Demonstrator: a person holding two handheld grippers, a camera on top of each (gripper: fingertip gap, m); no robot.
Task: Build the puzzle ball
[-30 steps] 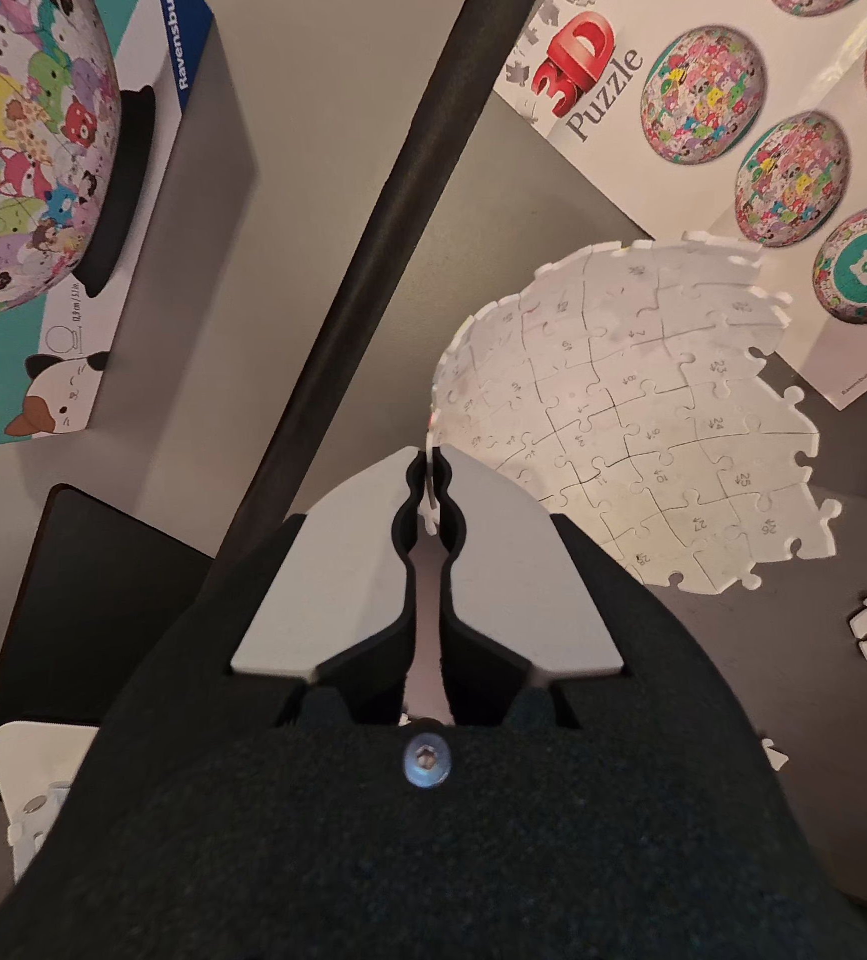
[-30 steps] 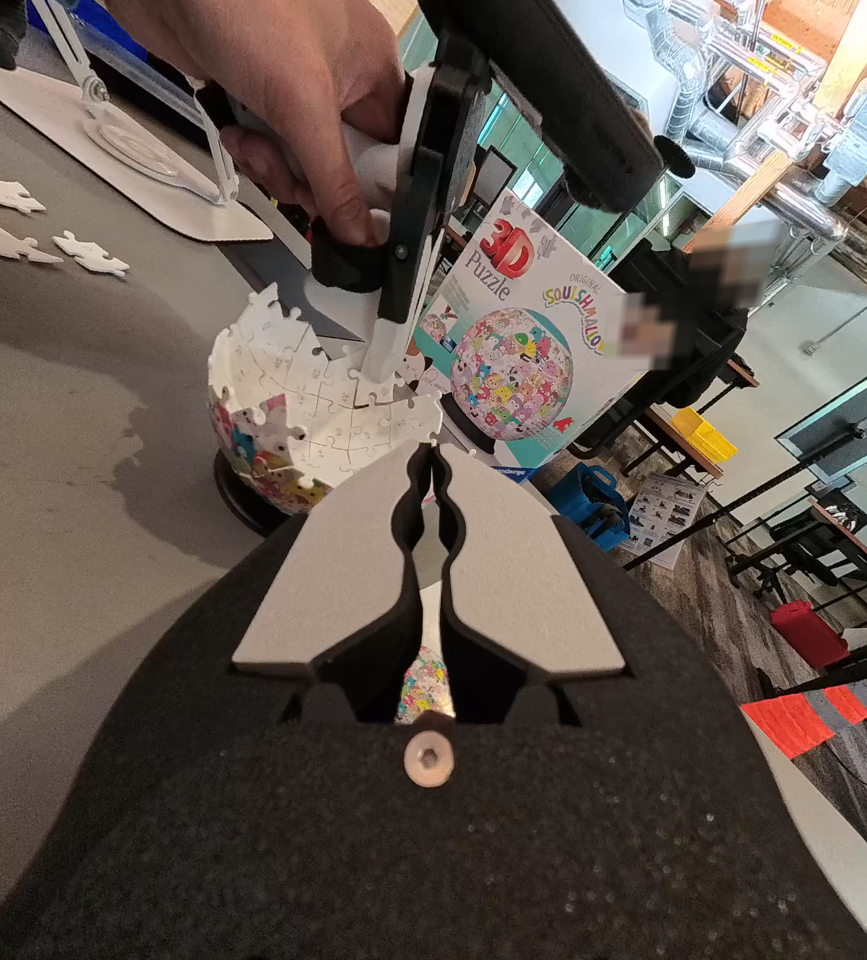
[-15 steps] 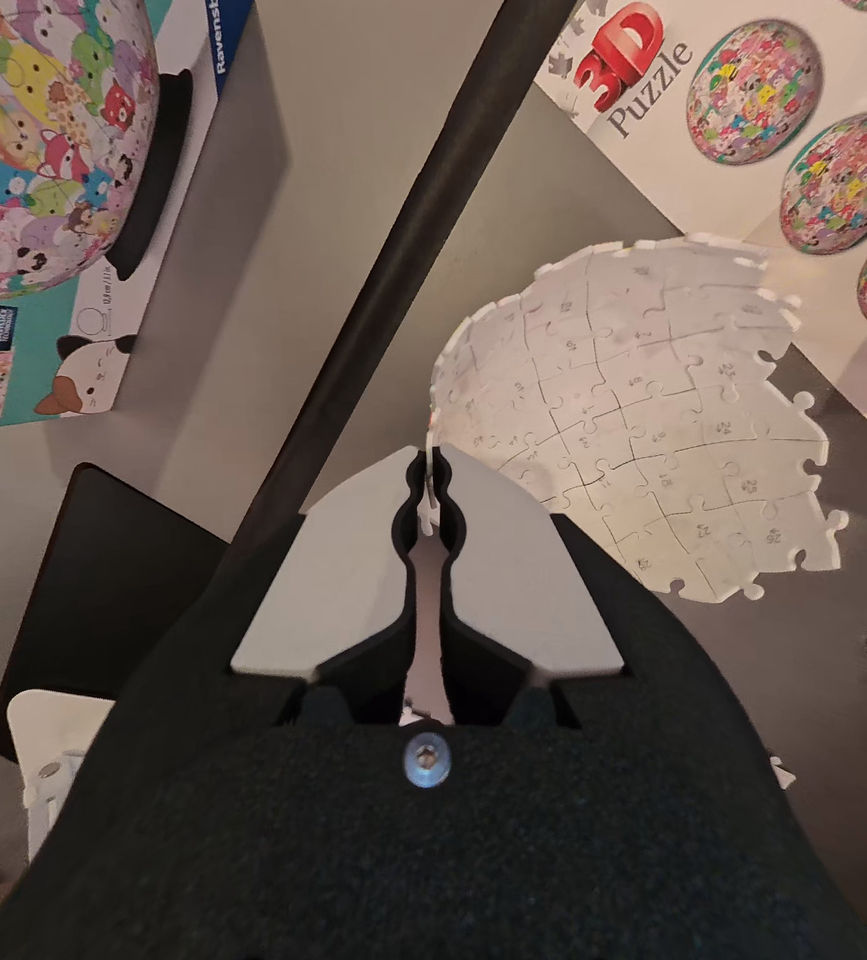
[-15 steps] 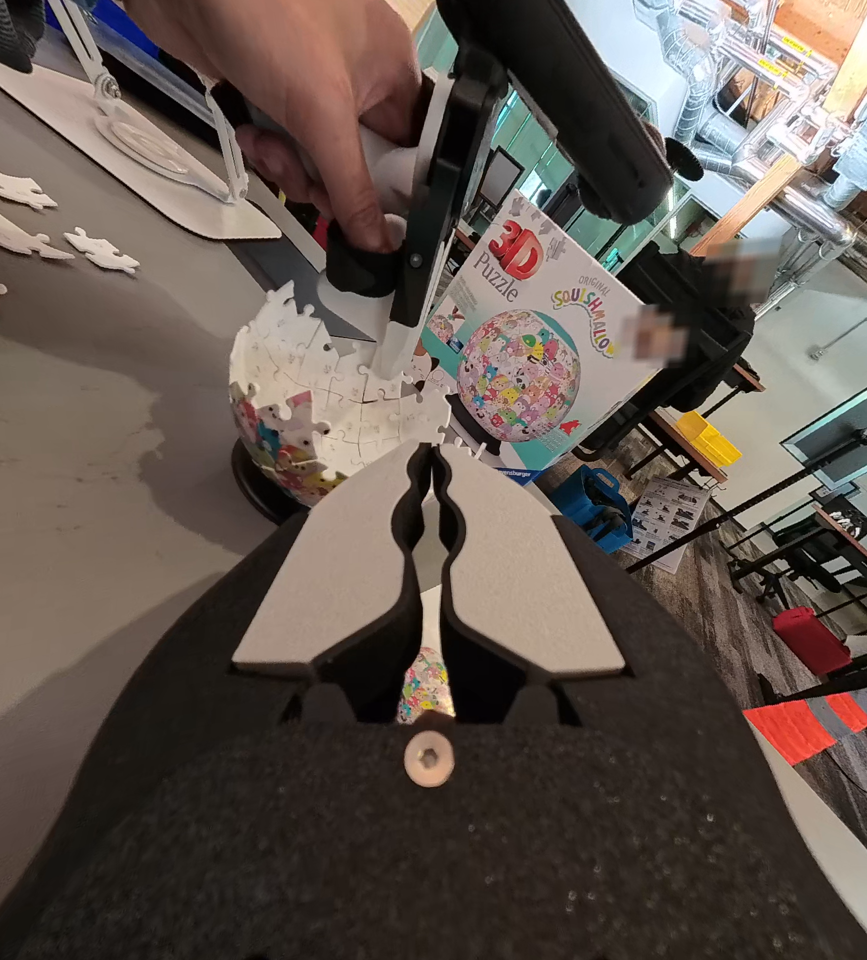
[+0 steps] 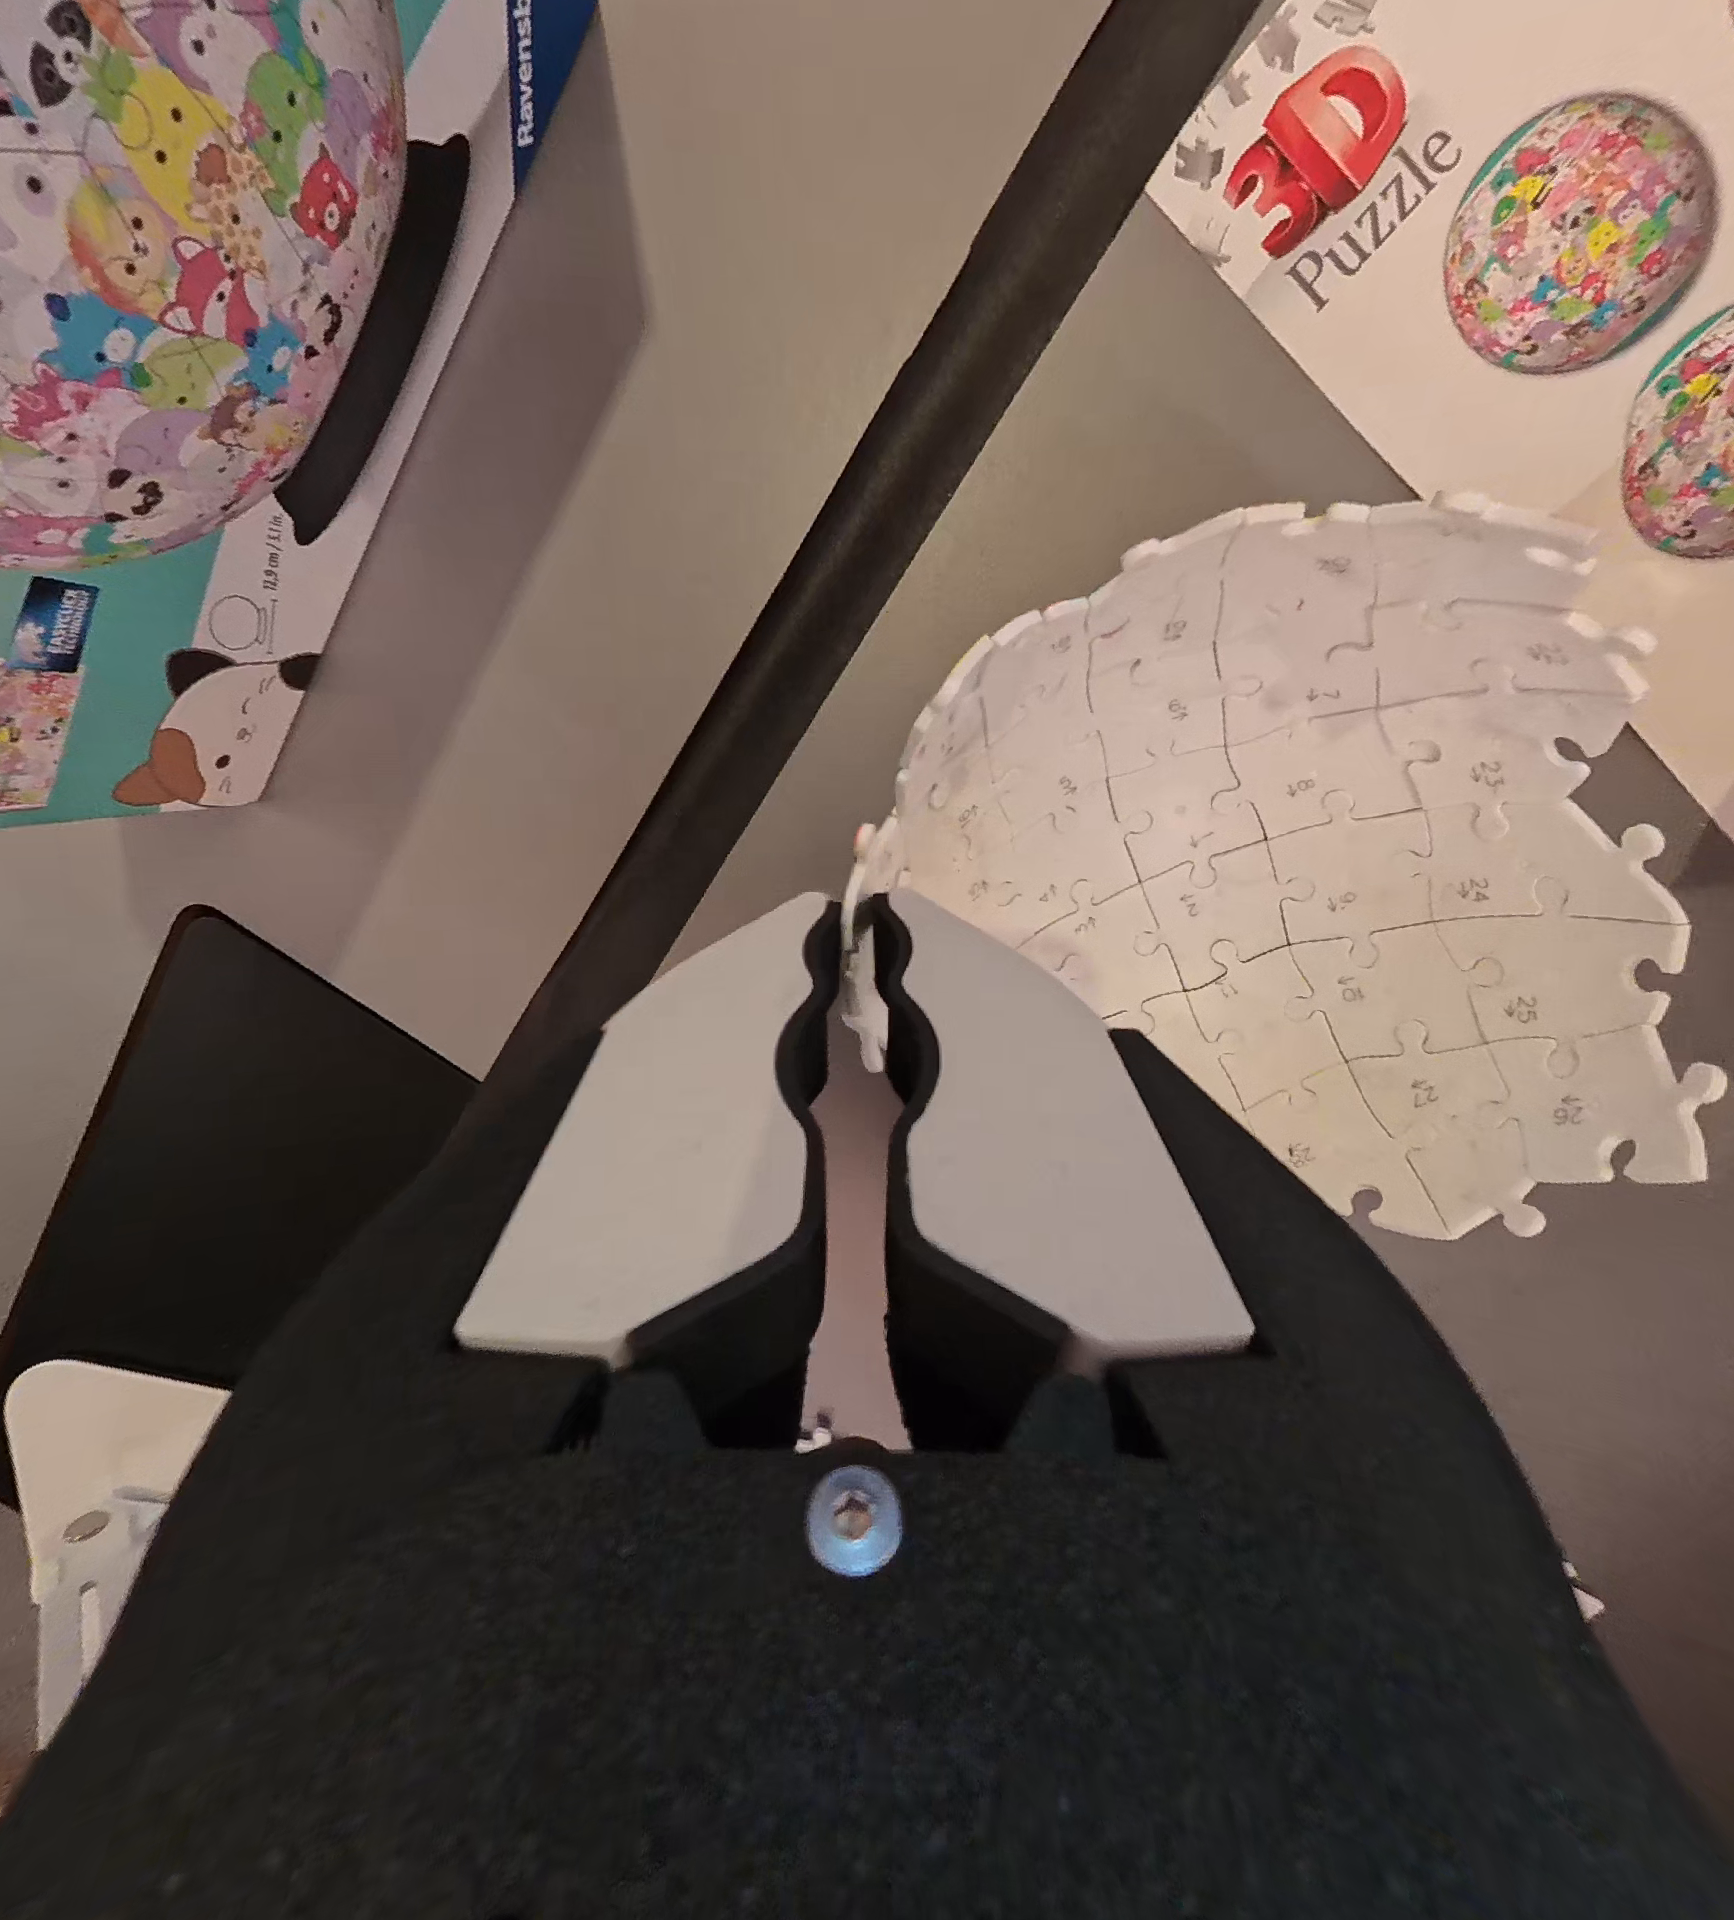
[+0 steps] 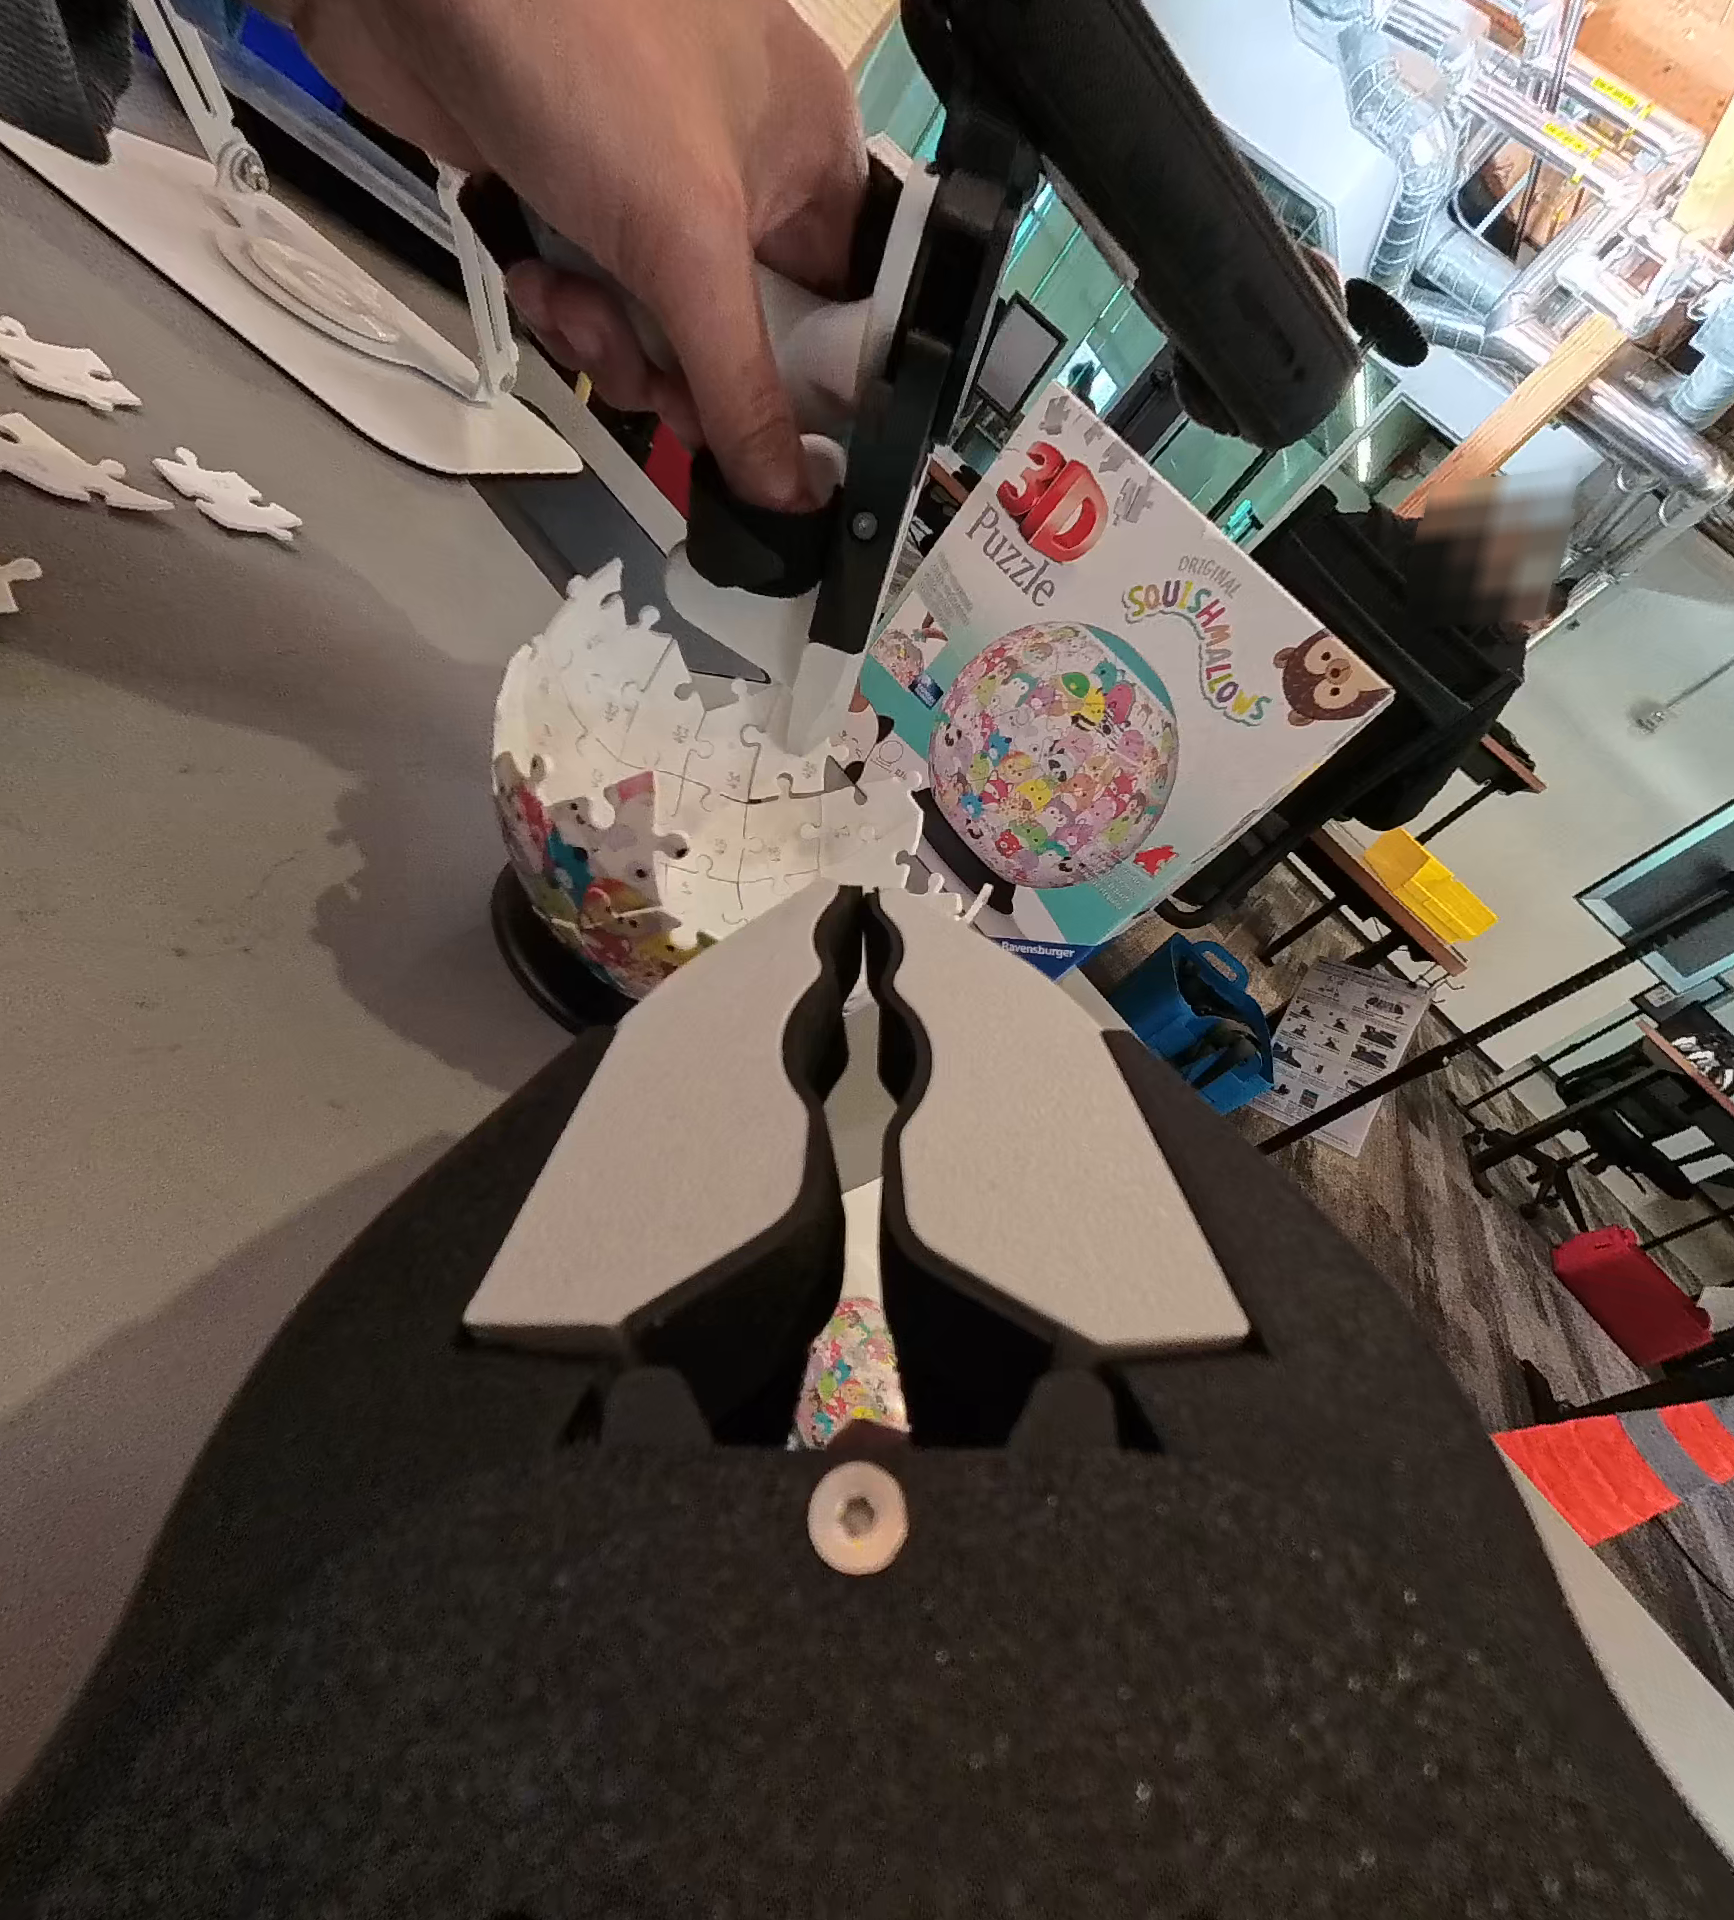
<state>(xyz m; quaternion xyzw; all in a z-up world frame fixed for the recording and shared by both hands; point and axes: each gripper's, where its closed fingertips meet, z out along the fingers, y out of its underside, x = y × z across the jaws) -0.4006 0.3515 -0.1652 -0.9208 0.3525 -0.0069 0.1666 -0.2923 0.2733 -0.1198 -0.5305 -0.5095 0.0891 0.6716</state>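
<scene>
The half-built puzzle ball [image 5: 1310,883] is an open shell with a white numbered inside. It rests on a black ring stand [image 6: 541,956], and its coloured outside shows in the right wrist view [image 6: 572,873]. My left gripper [image 5: 852,914] is shut on a piece at the shell's rim. In the right wrist view a hand [image 6: 655,208] holds it from above at the far rim [image 6: 821,717]. My right gripper [image 6: 863,909] is shut just in front of the shell's near rim. I see nothing in it.
The puzzle box [image 6: 1102,707] stands right behind the ball and also shows in the left wrist view [image 5: 115,364]. An instruction sheet [image 5: 1569,208] lies beside the ball. Loose white pieces [image 6: 42,457] lie at the left of the grey table. A white base plate [image 6: 323,301] stands behind them. Tip to tip, the grippers are about 15 cm apart.
My left gripper has stayed shut on the rim while its view slid a little over the table. In the right wrist view the ball has drifted slightly right and up.
</scene>
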